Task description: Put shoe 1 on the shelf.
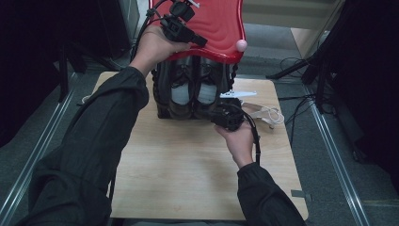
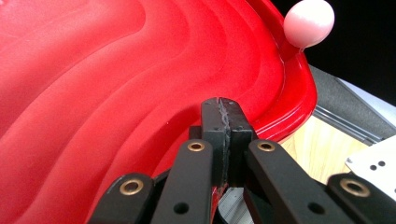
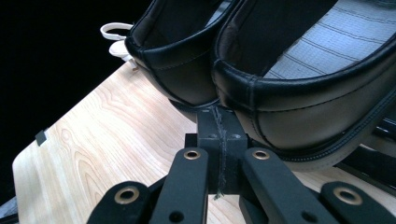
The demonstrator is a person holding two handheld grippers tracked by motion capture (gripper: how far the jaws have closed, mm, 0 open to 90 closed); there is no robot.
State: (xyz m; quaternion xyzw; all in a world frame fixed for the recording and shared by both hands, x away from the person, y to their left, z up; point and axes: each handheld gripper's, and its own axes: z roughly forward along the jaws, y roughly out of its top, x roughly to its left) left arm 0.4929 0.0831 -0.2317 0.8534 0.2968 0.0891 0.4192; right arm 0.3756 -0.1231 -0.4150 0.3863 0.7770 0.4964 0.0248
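The left tool (image 1: 201,41), jaws pressed together with nothing visible between them, rests against the ridged inner face of a raised red lid (image 1: 221,23) at the far edge of the desk (image 1: 188,165), its black tips lying just inside the lid's lower rim in the left gripper view, where a pale pink knob (image 2: 308,22) stands out from the lid's corner. The right tool (image 1: 221,115), its jaws likewise together and empty, sits low on the wooden desk at the near side of a pair of black shoes (image 1: 190,89), the tips meeting the gap between the two heels in the right gripper view. The shoes stand side by side, heels toward the person, in a dark box (image 1: 160,92) beneath the tilted lid, their pale insoles (image 1: 181,96) showing from above. A person's dark-sleeved arms reach in from the near edge, the left hand (image 1: 155,44) lifted to the lid, the right hand (image 1: 240,141) close to the desk. A white cord (image 1: 270,115) lies on the desk just right of the box
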